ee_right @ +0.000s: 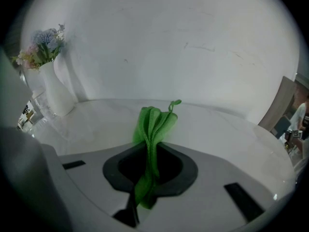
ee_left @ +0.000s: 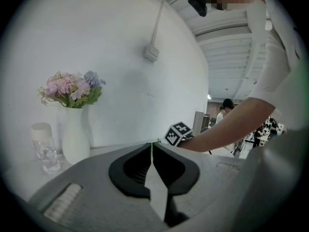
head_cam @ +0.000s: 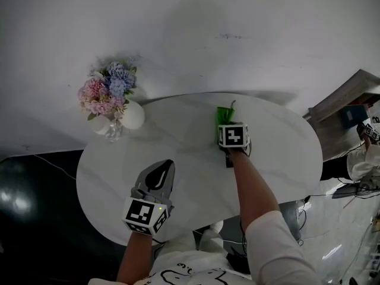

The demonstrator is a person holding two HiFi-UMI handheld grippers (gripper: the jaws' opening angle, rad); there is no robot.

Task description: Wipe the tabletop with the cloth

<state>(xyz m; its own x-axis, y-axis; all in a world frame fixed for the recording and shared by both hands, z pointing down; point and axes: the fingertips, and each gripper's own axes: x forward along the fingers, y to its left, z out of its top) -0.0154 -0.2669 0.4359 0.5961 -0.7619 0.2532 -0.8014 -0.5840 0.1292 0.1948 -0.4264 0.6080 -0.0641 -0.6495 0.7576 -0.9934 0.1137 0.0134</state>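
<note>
Right gripper (ee_right: 150, 153) clamps the green cloth (ee_right: 154, 122) over the surface (head_cam: 279, 141).
Wiping seems about to start: lower, press, sweep. Left gripper (ee_left: 152, 151) is closed and empty, near edge.

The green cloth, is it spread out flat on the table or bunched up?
Bunched up. The green cloth stands in gathered vertical folds, pinched in the right gripper, not laid flat on the table.

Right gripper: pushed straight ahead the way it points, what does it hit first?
Probably the wall: the right gripper, shut on the cloth, has only bare tabletop ahead; the vase stands well left.
</note>
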